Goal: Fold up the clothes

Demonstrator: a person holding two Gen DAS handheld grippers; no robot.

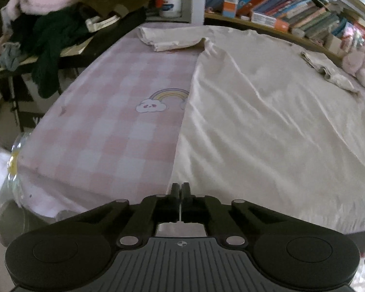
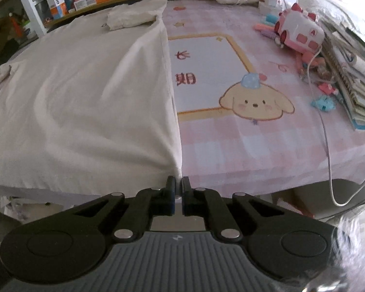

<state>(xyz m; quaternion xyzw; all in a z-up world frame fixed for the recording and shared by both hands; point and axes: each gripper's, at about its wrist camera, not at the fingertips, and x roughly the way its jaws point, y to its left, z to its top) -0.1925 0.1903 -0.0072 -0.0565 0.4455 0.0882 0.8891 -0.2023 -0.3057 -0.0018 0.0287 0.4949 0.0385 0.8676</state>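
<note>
Left wrist view: left gripper (image 1: pixel 181 187) at lower centre, fingers (image 1: pixel 174 189) pressed together on the near left hem corner of one cream shirt (image 1: pixel 267 112). Shirt spread flat over the right half of the frame on a pink checked sheet (image 1: pixel 104 131); long axis running from hem at lower frame to collar at upper frame. One sleeve (image 1: pixel 170 40) folded at upper centre, a second sleeve (image 1: pixel 328 70) at upper right. Seen only here: rainbow print (image 1: pixel 165 98) at centre, clothes pile (image 1: pixel 60 19) at upper left.

Right wrist view: right gripper (image 2: pixel 178 182) at lower centre, fingers (image 2: pixel 170 185) clamped on the near right hem corner of the same shirt (image 2: pixel 80 97), which fills the left half. Seen only here: puppy print (image 2: pixel 255 101) at centre right, toy bus (image 2: pixel 299 30) and book stack (image 2: pixel 357 90) at right, one white cable (image 2: pixel 326 136).

Shelf books (image 1: pixel 292 7) in both views.
</note>
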